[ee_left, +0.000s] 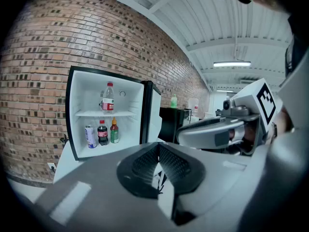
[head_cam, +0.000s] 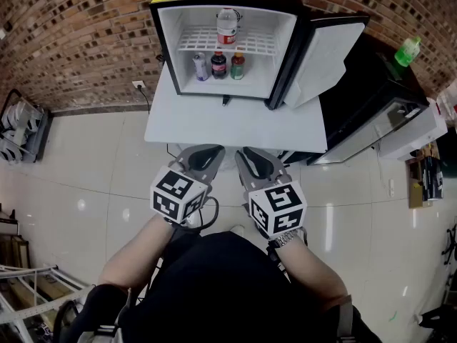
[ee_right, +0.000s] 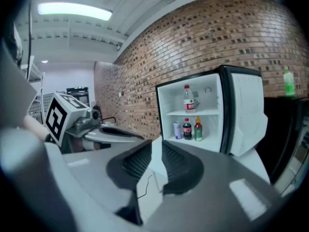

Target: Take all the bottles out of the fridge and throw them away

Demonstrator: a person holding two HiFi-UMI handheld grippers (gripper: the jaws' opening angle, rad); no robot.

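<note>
The small fridge [head_cam: 166,48] stands open on a white table [head_cam: 214,123]. A clear bottle with a red label [head_cam: 227,27] is on its upper shelf. Below stand a can [head_cam: 201,66], a cola bottle [head_cam: 219,64] and a green bottle with an orange cap [head_cam: 238,65]. Both grippers hang side by side over the floor, just short of the table's front edge. My left gripper [head_cam: 203,151] [ee_left: 158,151] has its tips touching, with nothing held. My right gripper [head_cam: 250,152] [ee_right: 157,149] shows a narrow gap between its pads, with nothing in it.
The fridge door [head_cam: 325,56] swings out to the right. A black cabinet [head_cam: 364,91] stands right of the table with a green bottle [head_cam: 408,51] on top. A brick wall runs behind. Metal racks [head_cam: 21,123] sit at the left on the tiled floor.
</note>
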